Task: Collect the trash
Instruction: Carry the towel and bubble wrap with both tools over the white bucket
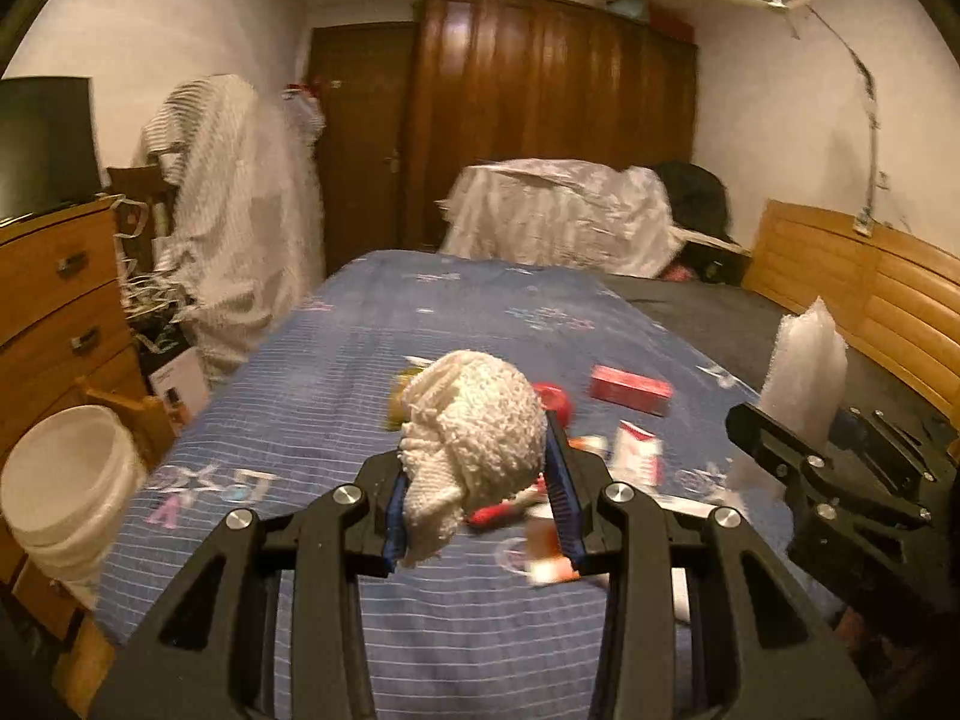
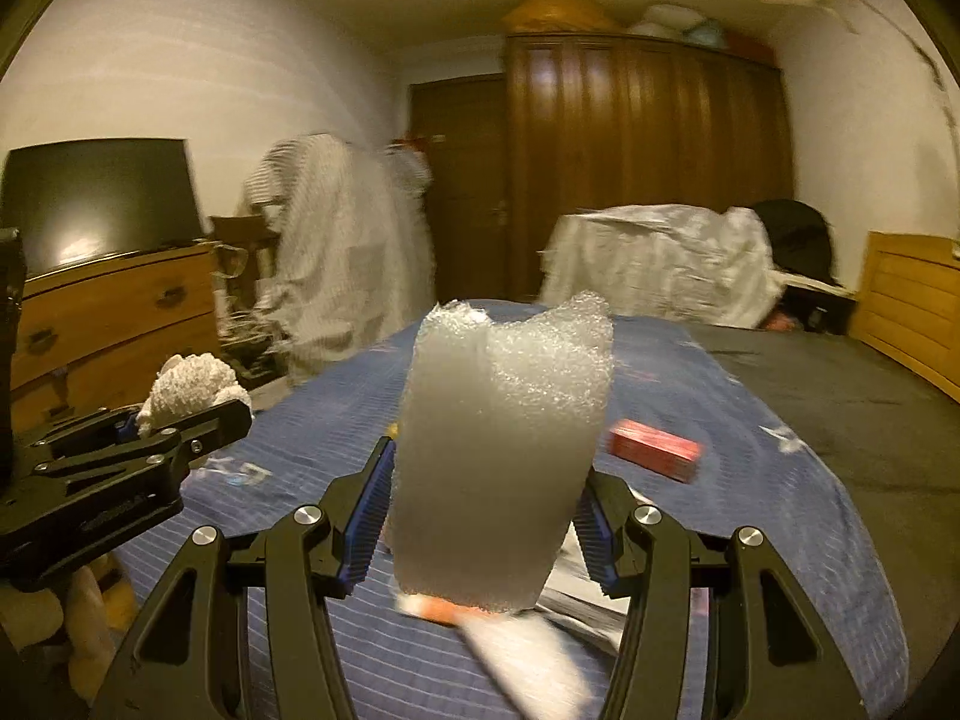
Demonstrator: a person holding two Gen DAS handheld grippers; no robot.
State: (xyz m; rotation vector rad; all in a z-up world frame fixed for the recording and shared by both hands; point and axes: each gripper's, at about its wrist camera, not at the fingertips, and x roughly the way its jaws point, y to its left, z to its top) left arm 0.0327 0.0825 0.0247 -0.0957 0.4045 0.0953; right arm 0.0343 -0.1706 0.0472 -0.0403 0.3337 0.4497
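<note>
Now the left gripper (image 1: 480, 480) pinches a crumpled white cloth wad (image 1: 474, 426) and the right gripper (image 2: 486, 510) pinches an upright foam sheet (image 2: 504, 450); the white bucket (image 1: 66, 480) stands beyond the bed's (image 1: 300, 420) left edge, nearer the left hand.

Left gripper (image 1: 483, 498) clamped on a crumpled white paper wad (image 1: 474, 426) above the blue bedspread (image 1: 336, 372). Red box (image 1: 630, 389) farther right; white bucket (image 1: 66, 474) near left; right gripper (image 1: 780, 450) holding bubble wrap (image 1: 804, 360).

Bed (image 1: 336, 372) w/ blue striped cover: red box (image 1: 630, 389), red round item (image 1: 553, 399), small cartons (image 1: 637, 461) on it.
</note>
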